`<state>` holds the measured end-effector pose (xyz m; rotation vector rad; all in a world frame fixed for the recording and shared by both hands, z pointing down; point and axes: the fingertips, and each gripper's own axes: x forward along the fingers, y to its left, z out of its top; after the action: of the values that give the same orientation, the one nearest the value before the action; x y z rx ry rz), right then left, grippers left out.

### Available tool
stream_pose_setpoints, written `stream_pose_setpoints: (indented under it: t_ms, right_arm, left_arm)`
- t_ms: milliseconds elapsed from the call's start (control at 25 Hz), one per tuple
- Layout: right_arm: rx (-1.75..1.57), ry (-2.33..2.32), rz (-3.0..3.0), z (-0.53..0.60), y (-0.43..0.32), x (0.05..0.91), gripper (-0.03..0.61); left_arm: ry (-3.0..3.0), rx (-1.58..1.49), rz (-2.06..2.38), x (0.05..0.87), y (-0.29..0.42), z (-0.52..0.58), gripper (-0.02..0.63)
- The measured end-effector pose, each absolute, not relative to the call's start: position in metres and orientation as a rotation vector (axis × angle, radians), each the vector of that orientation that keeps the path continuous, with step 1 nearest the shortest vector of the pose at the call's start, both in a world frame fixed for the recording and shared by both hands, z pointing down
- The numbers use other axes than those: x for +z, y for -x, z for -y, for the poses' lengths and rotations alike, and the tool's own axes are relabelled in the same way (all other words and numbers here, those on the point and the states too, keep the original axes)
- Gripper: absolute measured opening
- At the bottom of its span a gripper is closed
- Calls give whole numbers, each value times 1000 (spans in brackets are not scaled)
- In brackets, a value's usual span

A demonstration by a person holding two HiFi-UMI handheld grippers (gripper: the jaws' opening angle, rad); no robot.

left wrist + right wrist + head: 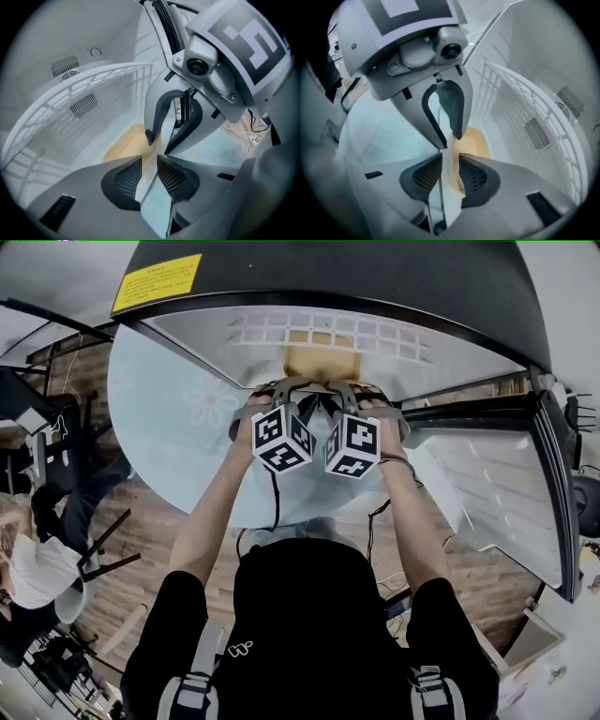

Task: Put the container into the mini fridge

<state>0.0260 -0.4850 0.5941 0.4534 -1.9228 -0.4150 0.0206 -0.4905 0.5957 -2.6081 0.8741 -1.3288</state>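
A tan container (322, 362) sits on the floor of the open mini fridge (375, 277), under its white wire shelf (328, 332). Both grippers hover side by side at the fridge's mouth, just in front of the container. My left gripper (286, 390) is open; in the left gripper view its pads (149, 171) stand apart with only the fridge floor and table showing between them, and the container (124, 143) lies beyond. My right gripper (349, 392) is open too (450, 171), with nothing between its jaws and the container (476, 140) just ahead.
The fridge stands on a round light-blue table (169, 427). Its door (487, 484) hangs open at the right. Vent grilles (70, 65) mark the fridge's back wall. A person (28, 563) sits at the far left on the wooden floor side.
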Motion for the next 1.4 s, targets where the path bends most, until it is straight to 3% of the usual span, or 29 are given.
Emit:
stream_pose_setpoints:
  t_ms: [360,800,1040,1400]
  right_arm:
    - [-402,-690,2071,444,-35,525,81]
    - [-439,-920,2278,367,-36,436,11]
    - [-438,-1052,2406,326,-33,387,8]
    - [-148,-1346,2648,286,-51,350,6]
  left_arm:
    - [2551,-1091,-1096,530,-20,451,15]
    - [2591,-654,-1409,432,-20,374,15]
    - [2624,-396,-1572,384,-15,335,14]
    - [2635,-74,-1767,349,1,296,14]
